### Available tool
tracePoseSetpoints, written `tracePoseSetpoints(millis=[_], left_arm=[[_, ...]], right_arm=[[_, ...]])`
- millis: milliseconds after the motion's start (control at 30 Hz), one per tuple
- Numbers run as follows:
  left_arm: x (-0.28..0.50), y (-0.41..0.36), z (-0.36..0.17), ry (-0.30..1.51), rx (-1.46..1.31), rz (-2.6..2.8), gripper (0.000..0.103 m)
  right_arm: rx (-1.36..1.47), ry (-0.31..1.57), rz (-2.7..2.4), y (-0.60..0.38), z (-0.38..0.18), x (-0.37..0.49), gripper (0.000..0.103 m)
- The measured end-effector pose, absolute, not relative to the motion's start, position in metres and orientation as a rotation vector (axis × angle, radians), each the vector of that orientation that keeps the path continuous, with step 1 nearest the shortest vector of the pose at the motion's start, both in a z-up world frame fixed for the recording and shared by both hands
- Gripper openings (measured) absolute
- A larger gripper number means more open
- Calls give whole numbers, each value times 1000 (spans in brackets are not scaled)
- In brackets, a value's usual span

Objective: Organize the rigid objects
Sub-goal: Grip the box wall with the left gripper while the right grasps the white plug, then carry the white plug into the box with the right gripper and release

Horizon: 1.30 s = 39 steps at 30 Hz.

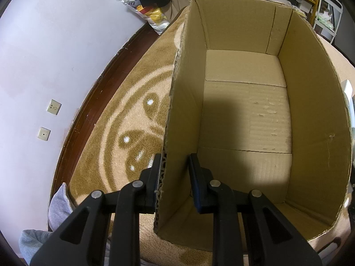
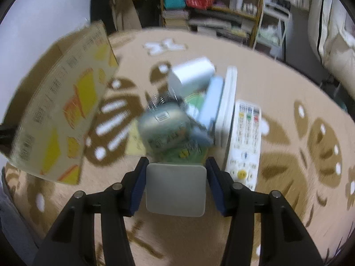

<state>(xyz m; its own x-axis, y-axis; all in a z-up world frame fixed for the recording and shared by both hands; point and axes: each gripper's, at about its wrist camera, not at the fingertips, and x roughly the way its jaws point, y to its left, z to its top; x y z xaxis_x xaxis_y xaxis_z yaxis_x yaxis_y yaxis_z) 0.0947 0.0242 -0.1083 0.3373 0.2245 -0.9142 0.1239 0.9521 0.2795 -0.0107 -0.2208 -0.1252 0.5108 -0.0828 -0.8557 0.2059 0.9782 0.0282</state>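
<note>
An open cardboard box (image 1: 244, 115) stands on the patterned rug, its inside bare. My left gripper (image 1: 175, 168) is shut on the box's left wall, one finger outside and one inside. In the right wrist view the same box (image 2: 60, 115) shows its printed outer side at the left. My right gripper (image 2: 176, 173) is shut on a flat grey square object (image 2: 175, 190), held above the rug. Beyond it lies a blurred pile: a white remote control (image 2: 245, 141), a white flat box (image 2: 228, 102), a pale blue box (image 2: 212, 102), a white cuboid (image 2: 190, 75) and a greenish packet (image 2: 168, 133).
The tan rug (image 2: 277, 199) spreads around the pile. A wall with two sockets (image 1: 53, 106) and a dark wooden skirting run left of the box. Shelves with books and bottles (image 2: 221, 11) stand at the back. A plastic bag (image 1: 150, 15) lies behind the box.
</note>
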Motion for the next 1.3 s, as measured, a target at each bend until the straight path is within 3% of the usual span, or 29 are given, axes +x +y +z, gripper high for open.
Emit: tracePoseSetpoints(millis=[833, 1300], left_arm=[[95, 24, -113, 1247, 328, 69, 22], [93, 27, -121, 1283, 309, 69, 22]], right_arm=[[146, 630, -62, -167, -7, 10, 55], [260, 587, 43, -134, -6, 52, 56]])
